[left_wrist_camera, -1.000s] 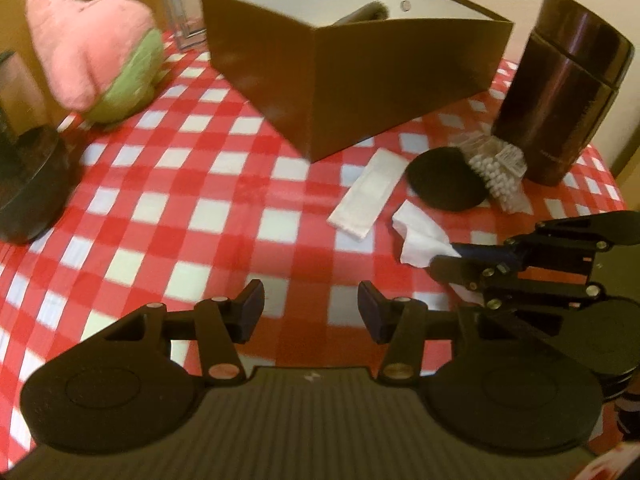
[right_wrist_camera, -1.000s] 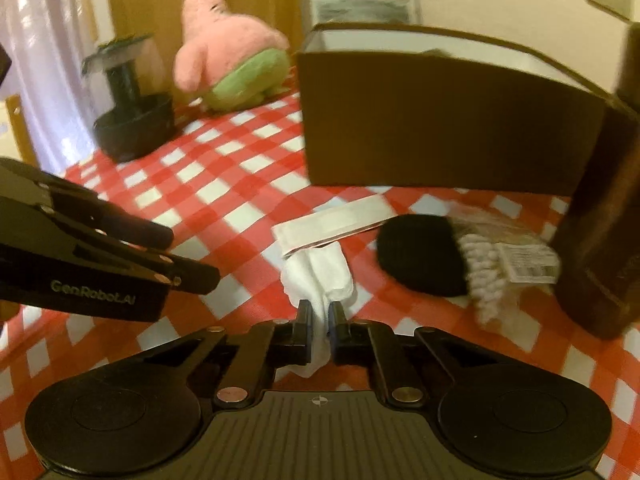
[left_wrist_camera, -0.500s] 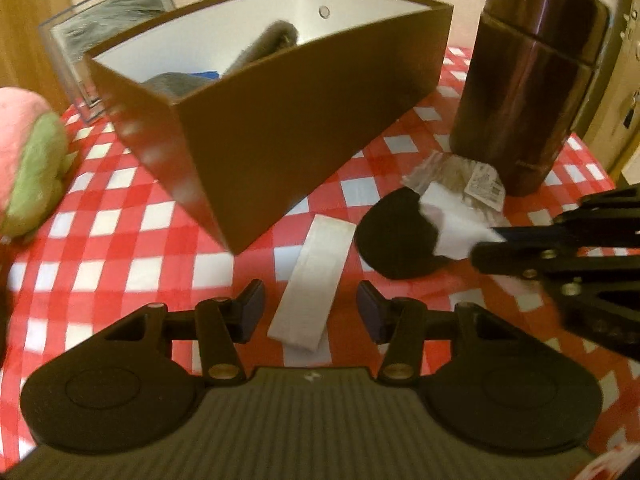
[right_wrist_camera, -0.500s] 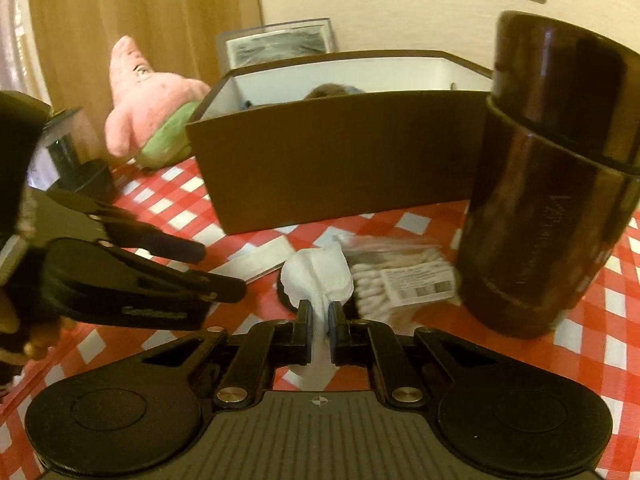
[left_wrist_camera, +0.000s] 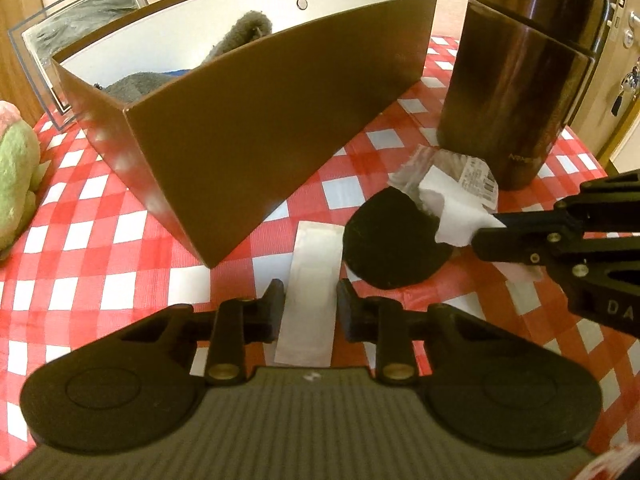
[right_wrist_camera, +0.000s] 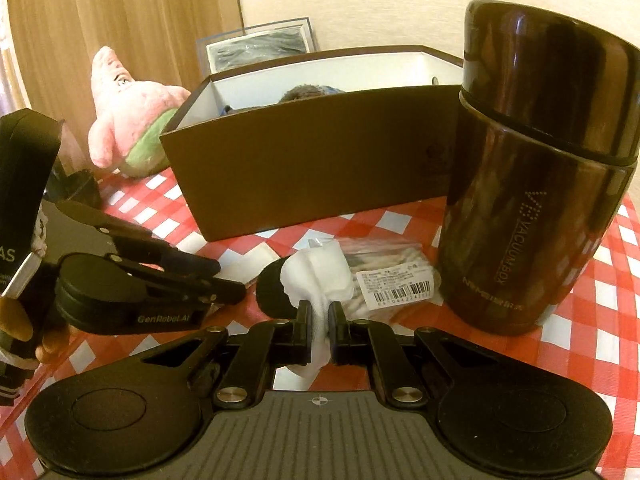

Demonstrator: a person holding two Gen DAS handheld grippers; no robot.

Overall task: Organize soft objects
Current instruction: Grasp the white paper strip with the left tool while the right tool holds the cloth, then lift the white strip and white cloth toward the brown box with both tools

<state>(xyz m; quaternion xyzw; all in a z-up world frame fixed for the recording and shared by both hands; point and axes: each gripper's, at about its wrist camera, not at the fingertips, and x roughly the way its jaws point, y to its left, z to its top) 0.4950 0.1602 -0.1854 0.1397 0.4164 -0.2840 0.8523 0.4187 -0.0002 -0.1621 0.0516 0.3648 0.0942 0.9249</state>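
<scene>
1. Right now the right gripper (right_wrist_camera: 319,323) pinches a crumpled white tissue (right_wrist_camera: 320,276), its fingers pressed tight on the wad, held above the red-and-white checked tablecloth (right_wrist_camera: 568,320).
2. From the left wrist view, the same tissue (left_wrist_camera: 452,216) hangs over the edge of a round black pad (left_wrist_camera: 394,240), with the right gripper (left_wrist_camera: 486,236) reaching in from the right.
3. Meanwhile the left gripper (left_wrist_camera: 310,306) is spread wide, its two fingers either side of a flat white strip (left_wrist_camera: 312,288) that lies on the cloth; whether they touch it I cannot tell.
4. Behind the strip stands a brown cardboard box (left_wrist_camera: 256,140) with a white inside, holding grey fuzzy fabric (left_wrist_camera: 244,36).
5. A clear bag of cotton swabs (right_wrist_camera: 384,276) with a barcode label lies beside a tall dark vacuum flask (right_wrist_camera: 536,184), just past the black pad.
6. A pink and green plush star (right_wrist_camera: 128,120) sits to the left of the box, and a framed picture (right_wrist_camera: 260,46) leans behind it.
</scene>
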